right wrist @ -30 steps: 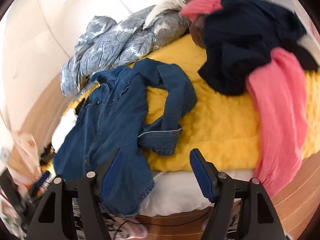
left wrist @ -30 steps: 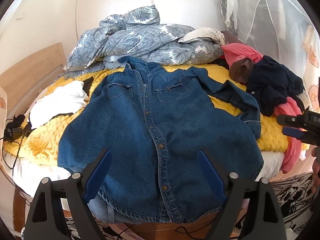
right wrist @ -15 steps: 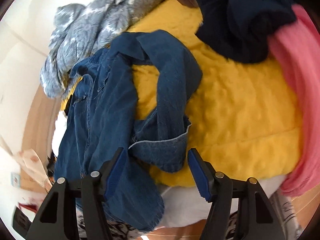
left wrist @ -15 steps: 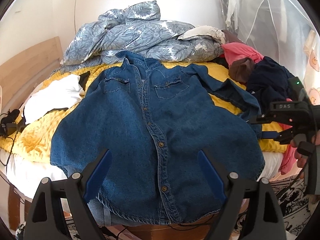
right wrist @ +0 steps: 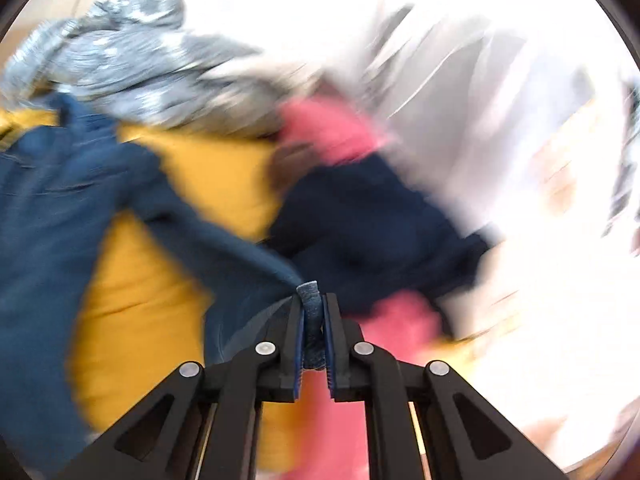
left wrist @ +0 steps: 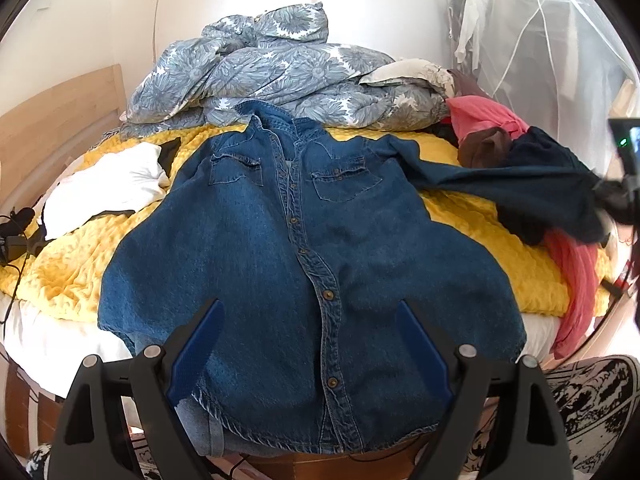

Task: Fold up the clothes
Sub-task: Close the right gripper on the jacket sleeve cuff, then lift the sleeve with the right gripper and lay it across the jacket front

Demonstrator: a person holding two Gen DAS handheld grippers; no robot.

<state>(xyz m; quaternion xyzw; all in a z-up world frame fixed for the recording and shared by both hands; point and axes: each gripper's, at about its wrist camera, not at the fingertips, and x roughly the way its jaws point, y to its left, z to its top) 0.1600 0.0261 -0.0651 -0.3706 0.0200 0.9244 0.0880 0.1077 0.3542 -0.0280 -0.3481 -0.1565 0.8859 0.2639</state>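
Your right gripper [right wrist: 313, 322] clenched on denim shirt [left wrist: 304, 272] sleeve cuff, sleeve stretched sideways over yellow blanket [left wrist: 68, 264]. Your left gripper [left wrist: 310, 344] released, above hem.

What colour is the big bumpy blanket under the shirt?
Yellow. The blanket shows best in the left wrist view, spread under the denim shirt.

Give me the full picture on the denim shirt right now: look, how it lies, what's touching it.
The denim shirt is dark blue, with brown buttons down the front, a collar and two flap chest pockets. It lies face up, buttoned, on the yellow blanket, collar toward the floral duvet, hem hanging over the bed's near edge. One sleeve is lifted and stretched sideways across the dark clothes; the right tool is shut on its cuff. The left tool hangs open above the hem.
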